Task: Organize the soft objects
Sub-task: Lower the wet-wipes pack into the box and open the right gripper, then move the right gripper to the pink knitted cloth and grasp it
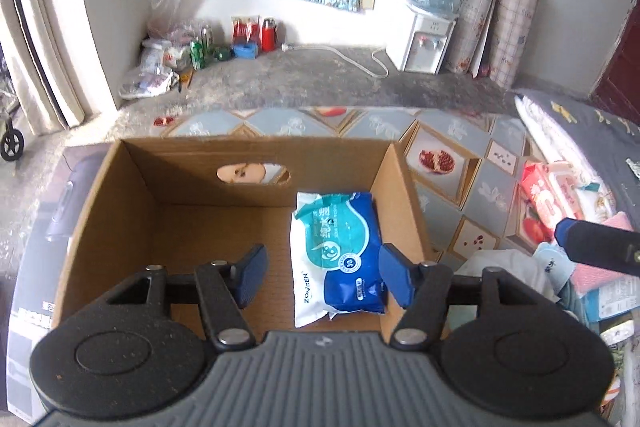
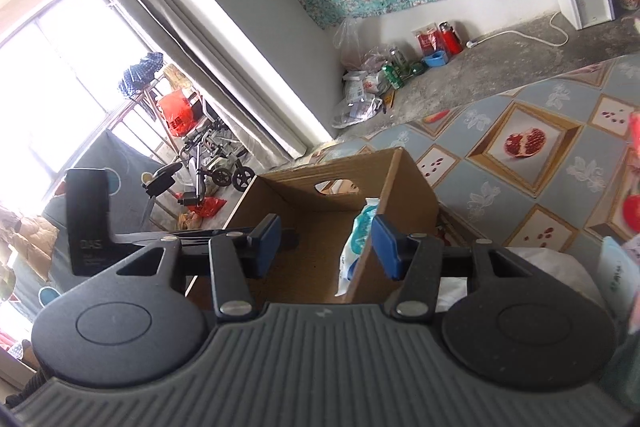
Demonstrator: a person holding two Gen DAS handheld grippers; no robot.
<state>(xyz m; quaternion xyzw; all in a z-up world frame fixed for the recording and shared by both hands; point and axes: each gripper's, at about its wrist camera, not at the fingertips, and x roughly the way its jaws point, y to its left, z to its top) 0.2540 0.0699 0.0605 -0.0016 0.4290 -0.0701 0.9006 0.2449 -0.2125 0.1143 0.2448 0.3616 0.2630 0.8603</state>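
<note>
Black tongs [image 1: 322, 273], blue pads [image 1: 250, 275], silver screws

Bright daylight, blown-out window [image 2: 52, 75] glare at left, soft shadows, fisheye bending and dark corners

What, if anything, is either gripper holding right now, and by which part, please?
Nothing is held. The left gripper and the right gripper are both open and empty; the blue wipes pack lies loose in the cardboard box.

Left gripper [image 1: 322, 275] and right gripper [image 2: 326, 247] apparently gape, empty.
</note>
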